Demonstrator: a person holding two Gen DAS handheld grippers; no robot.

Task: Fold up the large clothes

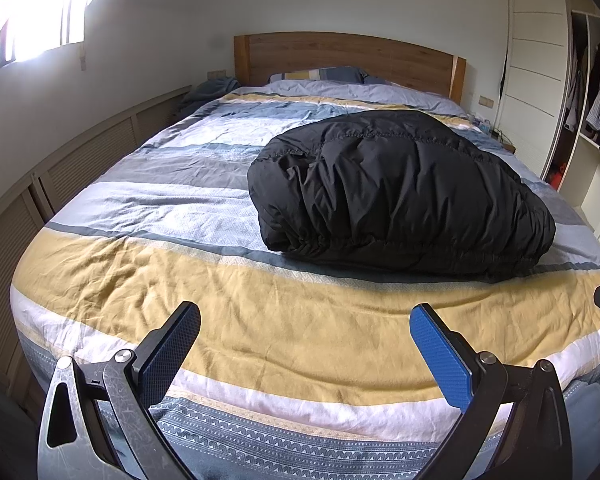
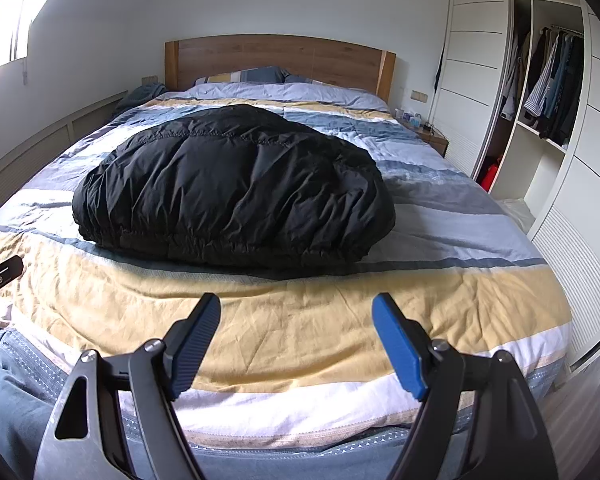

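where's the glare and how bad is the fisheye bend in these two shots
Left wrist view: the window at top left is blown out to white, and the bed bulges into a curve. Right wrist view: milder glare at the top-left corner, the wardrobe bows at the right edge; the black jacket stays sharp with a soft shadow along its near hem.

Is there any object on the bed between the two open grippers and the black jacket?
Nothing visible. Between the left gripper, the right gripper and the black jacket lies only the bare striped bedcover. Both grippers are open and apart from the jacket.
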